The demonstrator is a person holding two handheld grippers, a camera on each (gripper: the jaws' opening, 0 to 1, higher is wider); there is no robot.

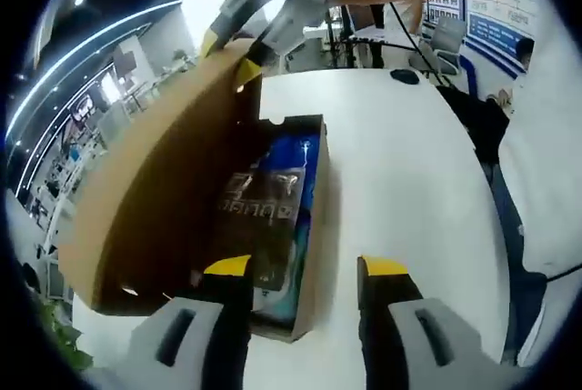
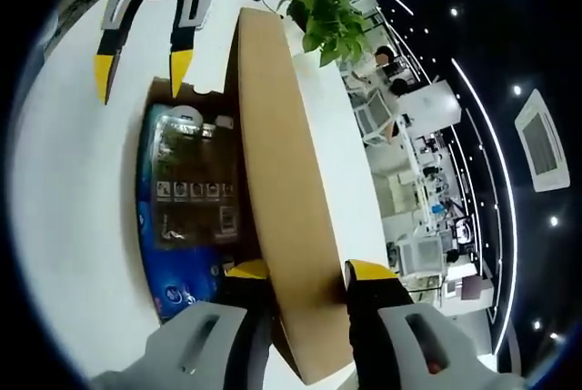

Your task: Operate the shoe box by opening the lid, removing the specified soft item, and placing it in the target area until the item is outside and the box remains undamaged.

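One shoe box (image 1: 305, 254), one lid (image 2: 282, 190), one packet (image 2: 186, 199).

Right gripper (image 2: 307, 270) clamped, left gripper (image 1: 305, 267) agape

A white table (image 1: 409, 163) carries everything; much of its top is bare. Near its far edge in the left gripper view lies a small dark object (image 1: 405, 75), too blurred to identify. Beyond that edge stand a grey office chair (image 1: 443, 42) and a blue-and-white wall poster (image 1: 498, 17). In the right gripper view a leafy green potted plant (image 2: 327, 13) stands at the table's far corner. Past the table's long edge there are white desks and chairs (image 2: 409, 190), and a dark ceiling with curved light strips (image 2: 496, 135) and spot lamps.
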